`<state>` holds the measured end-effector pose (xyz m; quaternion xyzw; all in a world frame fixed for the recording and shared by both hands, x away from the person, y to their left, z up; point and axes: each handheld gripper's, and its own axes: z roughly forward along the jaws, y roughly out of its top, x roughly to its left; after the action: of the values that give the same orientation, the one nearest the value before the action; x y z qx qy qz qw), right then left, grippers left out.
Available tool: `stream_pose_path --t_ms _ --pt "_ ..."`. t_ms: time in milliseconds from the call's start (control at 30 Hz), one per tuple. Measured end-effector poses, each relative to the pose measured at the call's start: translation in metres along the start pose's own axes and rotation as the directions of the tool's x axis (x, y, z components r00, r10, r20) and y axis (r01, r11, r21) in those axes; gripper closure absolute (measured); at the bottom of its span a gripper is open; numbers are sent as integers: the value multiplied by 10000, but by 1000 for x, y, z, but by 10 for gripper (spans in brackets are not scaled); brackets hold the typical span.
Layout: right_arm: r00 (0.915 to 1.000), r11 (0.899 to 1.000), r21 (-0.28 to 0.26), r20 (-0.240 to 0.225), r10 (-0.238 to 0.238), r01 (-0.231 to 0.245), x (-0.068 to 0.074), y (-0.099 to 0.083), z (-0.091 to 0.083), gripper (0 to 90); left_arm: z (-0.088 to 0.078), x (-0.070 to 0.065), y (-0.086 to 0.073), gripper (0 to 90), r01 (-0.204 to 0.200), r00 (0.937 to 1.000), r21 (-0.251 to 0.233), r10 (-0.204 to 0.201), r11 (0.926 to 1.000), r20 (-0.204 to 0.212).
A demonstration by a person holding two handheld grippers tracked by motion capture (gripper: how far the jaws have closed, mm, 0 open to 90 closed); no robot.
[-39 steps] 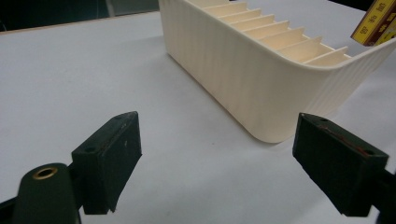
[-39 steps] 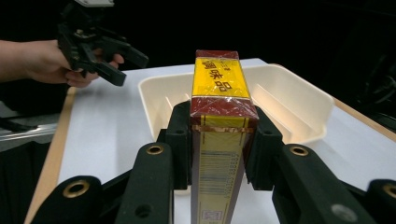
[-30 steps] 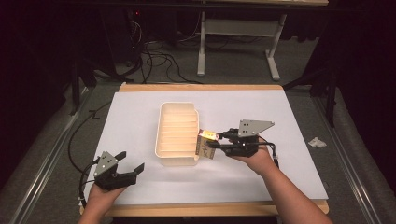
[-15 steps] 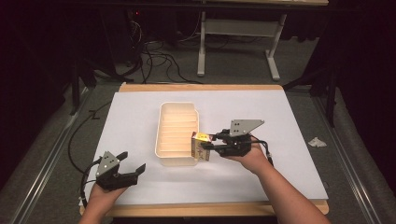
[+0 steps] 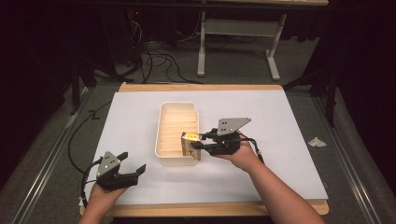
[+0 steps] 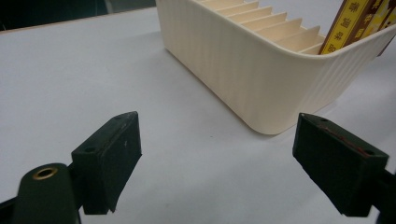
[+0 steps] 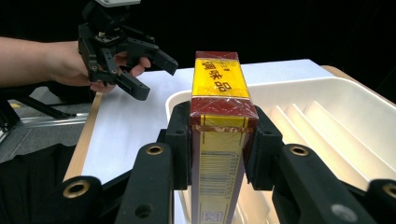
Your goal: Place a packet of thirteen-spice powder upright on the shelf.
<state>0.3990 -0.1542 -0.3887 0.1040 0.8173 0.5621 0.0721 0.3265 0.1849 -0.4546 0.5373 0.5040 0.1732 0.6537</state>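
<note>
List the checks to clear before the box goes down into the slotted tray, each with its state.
1. Grip: right gripper shut on the red and yellow box, pads on both sides: ok.
2. Box upright over the near end of the cream tray: ok.
3. Box lined up with one slot between the dividers: cannot tell.
4. Near slots free of other items: ok.
5. Left gripper open, on the white sheet, apart from the tray: ok.

Obstacle: ribbed cream tray [image 5: 170,156], mid-table, slots divided by partitions; upright red-and-yellow box [image 5: 190,143] occupies its near end. Free room: white sheet [image 5: 261,112] on every side of tray.
</note>
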Motion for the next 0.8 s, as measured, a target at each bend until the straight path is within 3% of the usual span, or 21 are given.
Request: stream_pose_path --t_ms 800 --pt "9998 9997 166 -76 -203 204 5 7 27 687 1 -1 -4 161 -160 9998 347 155 9993 157"
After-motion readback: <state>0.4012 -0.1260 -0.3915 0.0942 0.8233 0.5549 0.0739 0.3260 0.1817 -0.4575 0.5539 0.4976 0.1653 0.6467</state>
